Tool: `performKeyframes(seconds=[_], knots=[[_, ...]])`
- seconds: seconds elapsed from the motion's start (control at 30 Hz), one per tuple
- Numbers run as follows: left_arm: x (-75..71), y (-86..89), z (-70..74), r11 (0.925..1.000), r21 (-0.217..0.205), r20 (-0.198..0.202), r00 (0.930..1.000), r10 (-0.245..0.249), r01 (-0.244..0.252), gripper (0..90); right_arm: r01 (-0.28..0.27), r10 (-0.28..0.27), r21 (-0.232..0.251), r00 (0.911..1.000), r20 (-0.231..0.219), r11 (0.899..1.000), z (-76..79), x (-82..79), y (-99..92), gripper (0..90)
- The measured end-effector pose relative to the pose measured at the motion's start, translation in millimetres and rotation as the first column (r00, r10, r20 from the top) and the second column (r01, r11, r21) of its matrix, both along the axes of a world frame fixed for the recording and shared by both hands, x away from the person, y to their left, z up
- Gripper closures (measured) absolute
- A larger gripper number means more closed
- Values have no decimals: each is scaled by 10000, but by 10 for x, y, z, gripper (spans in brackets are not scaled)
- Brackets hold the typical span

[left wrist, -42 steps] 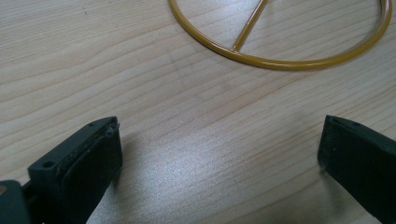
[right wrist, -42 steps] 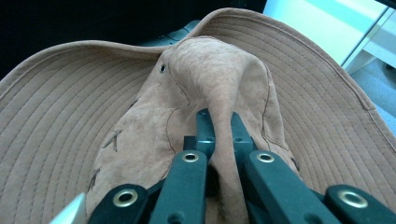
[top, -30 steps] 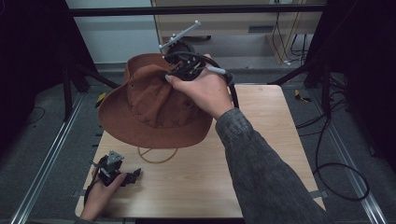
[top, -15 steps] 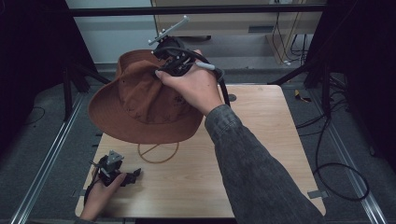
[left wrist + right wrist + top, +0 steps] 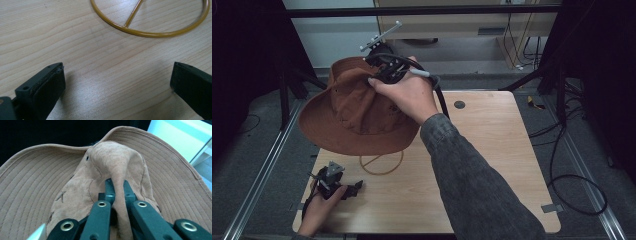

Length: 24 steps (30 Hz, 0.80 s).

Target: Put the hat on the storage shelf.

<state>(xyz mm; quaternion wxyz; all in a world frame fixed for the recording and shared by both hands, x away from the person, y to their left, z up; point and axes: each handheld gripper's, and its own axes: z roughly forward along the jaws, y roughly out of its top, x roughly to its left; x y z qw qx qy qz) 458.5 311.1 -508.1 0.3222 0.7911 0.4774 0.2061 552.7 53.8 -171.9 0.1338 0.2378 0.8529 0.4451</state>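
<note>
Lifted higher and carried toward the table's far left corner since a second ago, the brown hat [image 5: 357, 117] hangs tilted, its soft suede crown creased and its wide brim stitched in rings. A fold of the crown is pinched tight in the right gripper [image 5: 117, 191]. Below, the hat hides part of a yellow ring [image 5: 382, 164] on the table [image 5: 492, 150]. At the near left corner, the left gripper [image 5: 117, 82] rests with jaws wide apart, nothing between them.
</note>
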Motion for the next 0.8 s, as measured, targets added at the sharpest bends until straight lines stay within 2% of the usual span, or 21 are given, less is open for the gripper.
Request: performKeyframes(seconds=[0.3, 0.8], knots=[[0, 0, 0, 10000, -5, -5, 10000, -15, 15, 0, -183, 181, -75, 9997, -168, 9998, -146, 30, 153, 879], [0, 1, 0, 10000, 2, -5, 10000, -18, 18, 0, -160, 156, -94, 9991, -402, 9998, -294, 78, 237, 879]])
